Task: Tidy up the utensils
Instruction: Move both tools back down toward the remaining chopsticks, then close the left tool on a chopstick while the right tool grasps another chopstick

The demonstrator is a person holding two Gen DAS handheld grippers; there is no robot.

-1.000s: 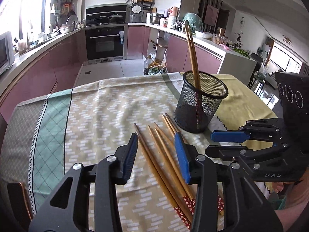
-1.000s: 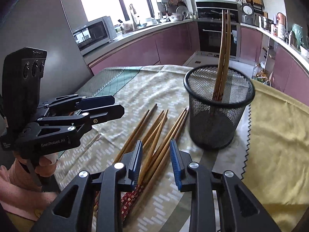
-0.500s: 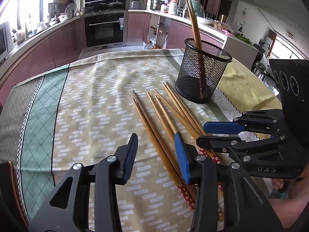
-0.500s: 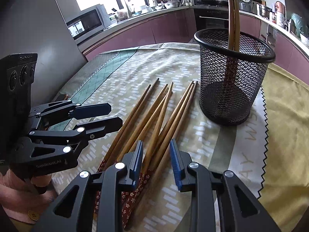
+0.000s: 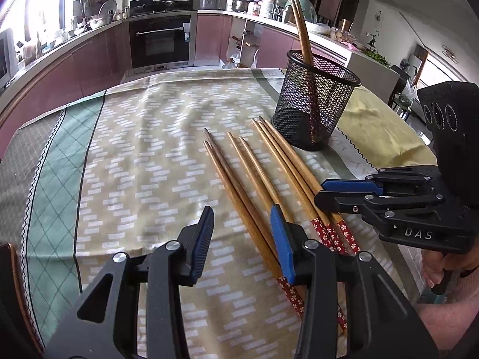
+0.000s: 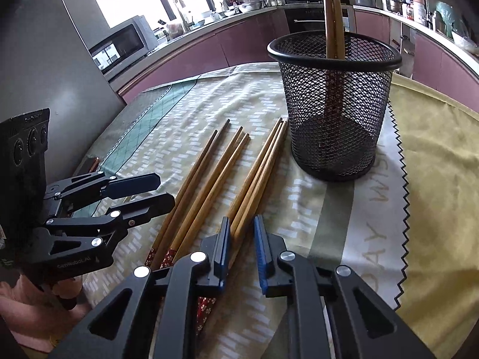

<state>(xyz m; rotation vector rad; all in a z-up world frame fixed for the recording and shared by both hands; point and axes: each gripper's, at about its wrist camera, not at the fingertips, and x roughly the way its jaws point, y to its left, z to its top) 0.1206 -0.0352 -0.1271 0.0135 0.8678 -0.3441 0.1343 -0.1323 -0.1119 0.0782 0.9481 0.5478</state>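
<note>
Seven loose wooden chopsticks (image 5: 254, 185) fanned across the patterned cloth (image 5: 134, 149) of the bench, thin tips toward the mesh cup, red flowered ends toward the bottom of the frame. In the left wrist view: a pair at left, a pair in the middle, three at right.

Black mesh cup (image 6: 333, 104) upright at upper right of the right wrist view, just beyond the tips of the three; two more chopsticks (image 6: 332, 15) standing in it, leaning on the rim.

Left tongs (image 5: 242, 239) at lower centre of the left wrist view, blades apart, over the left-hand and middle pairs; contact with the wood not clear. Also seen at lower left of the right wrist view (image 6: 149, 191).

Right tongs (image 6: 242, 248) at lower centre of the right wrist view, blades closing, gap narrow, the group of three chopsticks (image 6: 257, 173) running in between them; pads not clearly pressing yet. Same tongs at right of the left wrist view (image 5: 338, 191), low over the red ends.

Kitchen counters and an oven (image 5: 160, 42) across the top of the frame.
</note>
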